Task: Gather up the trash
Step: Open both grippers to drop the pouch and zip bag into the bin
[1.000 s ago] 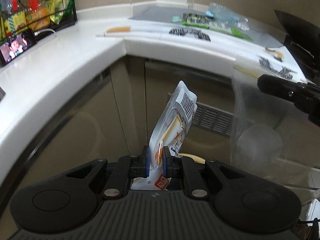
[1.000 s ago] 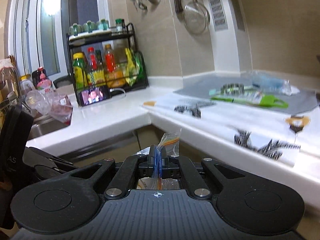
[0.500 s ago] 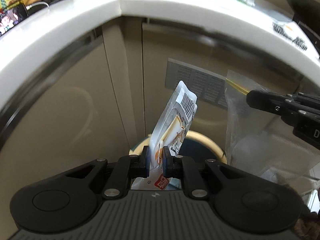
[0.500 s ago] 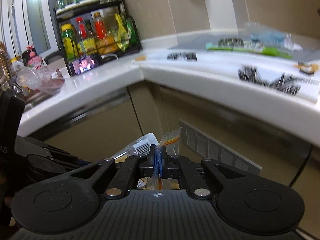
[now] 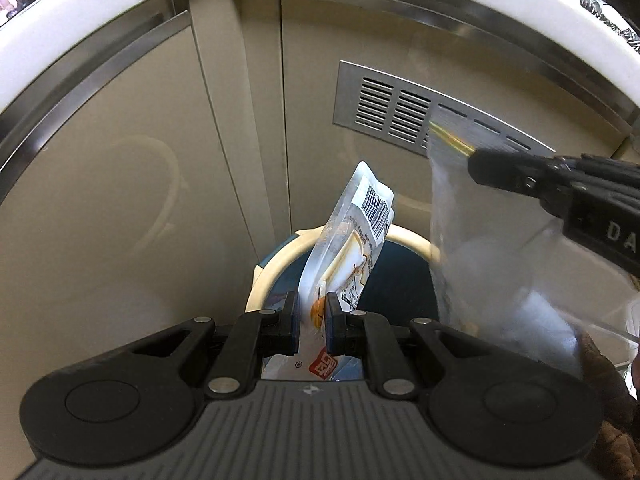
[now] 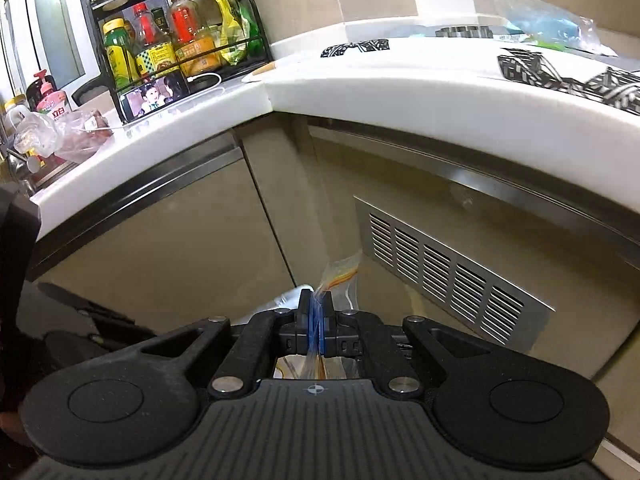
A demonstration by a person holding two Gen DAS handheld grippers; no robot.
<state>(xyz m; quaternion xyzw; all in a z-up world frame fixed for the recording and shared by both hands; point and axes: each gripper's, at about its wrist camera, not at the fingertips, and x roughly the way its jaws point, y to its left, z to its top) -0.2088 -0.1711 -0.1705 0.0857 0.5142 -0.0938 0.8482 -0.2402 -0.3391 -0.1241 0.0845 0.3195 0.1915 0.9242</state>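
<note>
— Between the left gripper's (image 5: 312,322) fingers, what is sitting?
— They are nearly closed, clamping a white wrapper (image 5: 352,248) that is sticking up past the tips, right above the bin (image 5: 404,236) beyond them.
— And the right gripper (image 6: 316,320)?
— Its fingers are pressing fully together on a clear zip bag (image 5: 492,264), pinching it by the top edge; the bag is hanging below them, just right of the wrapper and over the bin's right side. A vent (image 6: 444,276) is showing beyond the tips.
</note>
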